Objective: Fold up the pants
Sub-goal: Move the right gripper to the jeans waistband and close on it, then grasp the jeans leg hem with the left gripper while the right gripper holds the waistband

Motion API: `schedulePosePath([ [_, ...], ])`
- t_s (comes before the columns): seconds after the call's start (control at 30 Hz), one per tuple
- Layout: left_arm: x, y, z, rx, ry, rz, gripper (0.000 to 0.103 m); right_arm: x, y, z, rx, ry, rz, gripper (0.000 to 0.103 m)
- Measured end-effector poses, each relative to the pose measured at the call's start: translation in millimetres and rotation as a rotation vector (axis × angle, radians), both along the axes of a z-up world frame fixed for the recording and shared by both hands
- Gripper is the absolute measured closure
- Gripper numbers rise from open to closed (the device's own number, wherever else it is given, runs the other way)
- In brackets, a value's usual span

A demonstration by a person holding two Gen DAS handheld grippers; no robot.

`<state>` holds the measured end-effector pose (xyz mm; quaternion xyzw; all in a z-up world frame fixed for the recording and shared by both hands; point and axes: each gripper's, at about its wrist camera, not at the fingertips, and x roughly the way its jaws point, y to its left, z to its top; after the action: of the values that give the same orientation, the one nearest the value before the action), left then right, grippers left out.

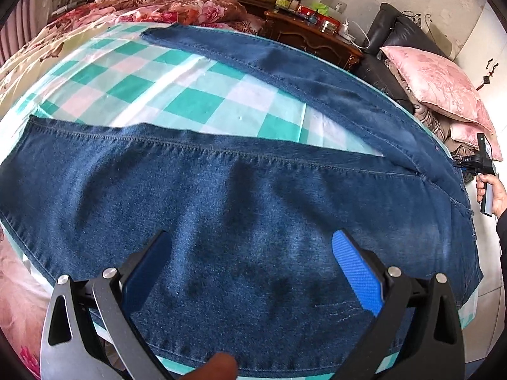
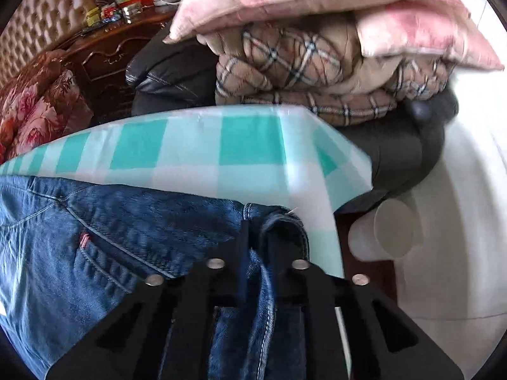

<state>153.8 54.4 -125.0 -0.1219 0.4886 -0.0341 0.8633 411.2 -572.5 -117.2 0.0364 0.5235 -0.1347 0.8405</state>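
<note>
Right gripper (image 2: 258, 231) is clamped on the jeans (image 2: 104, 237) waistband (left gripper (image 1: 252, 259) gapes wide above one leg) on the checkered surface (image 2: 196, 145).

No readable text

We find nothing legible — the small red tab (image 2: 85, 240) on the jeans (image 2: 95, 237) pocket is too blurred to read, and the labels on the nightstand (image 1: 304, 36) clutter are too small.

Left gripper (image 1: 252, 280) angled downward, jaws spread wide and empty, right gripper (image 2: 257, 237) angled downward, jaws pinched tight on a denim waistband (image 2: 279, 221)
</note>
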Motion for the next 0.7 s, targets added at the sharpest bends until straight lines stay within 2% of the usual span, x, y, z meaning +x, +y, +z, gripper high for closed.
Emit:
schedulePosePath([
  [0.13, -2.4, 1.8, 15.3, -0.012, -0.027, 0.004, 0.002, -30.3, 26.6, 49.5, -0.043, -0.126, 0.078, 0.093],
  [0.23, -8.7, 2.0, 31.7, -0.034, -0.062, 0.006, 0.002, -84.9, 59.7, 103.4, -0.005, -0.269, 0.171, 0.093],
  [0.3, -15.1, 0.6, 42.4, -0.038, -0.097, -0.005, 0.002, -143.5, 90.9, 136.9, 0.023, -0.373, 0.256, 0.093],
  [0.4, -22.3, 2.4, 52.9, -0.067, -0.126, -0.013, 0.002, -240.8, 130.2, 158.8, 0.108, -0.478, 0.379, 0.094],
  [0.47, -24.9, 7.4, 55.1, -0.107, -0.124, -0.013, 0.002, -298.4, 144.2, 151.1, 0.193, -0.495, 0.435, 0.095],
  [0.53, -24.5, 15.2, 55.8, -0.164, -0.125, -0.018, 0.002, -348.6, 149.1, 123.2, 0.285, -0.465, 0.459, 0.095],
  [0.57, -22.6, 18.3, 55.0, -0.182, -0.129, -0.02, 0.002, -367.0, 146.4, 99.6, 0.335, -0.425, 0.445, 0.095],
  [0.63, -8.4, 27.9, 49.8, -0.25, -0.119, -0.027, 0.002, -380.1, 138.4, 59.2, 0.399, -0.344, 0.373, 0.095],
  [0.67, 3.1, 33.7, 45.8, -0.288, -0.108, -0.02, 0.006, -381.8, 136.4, 47.5, 0.407, -0.319, 0.35, 0.095],
  [0.7, 18.0, 39.7, 41.1, -0.347, -0.095, -0.018, 0.016, -383.3, 133.5, 29.6, 0.42, -0.283, 0.313, 0.095],
])
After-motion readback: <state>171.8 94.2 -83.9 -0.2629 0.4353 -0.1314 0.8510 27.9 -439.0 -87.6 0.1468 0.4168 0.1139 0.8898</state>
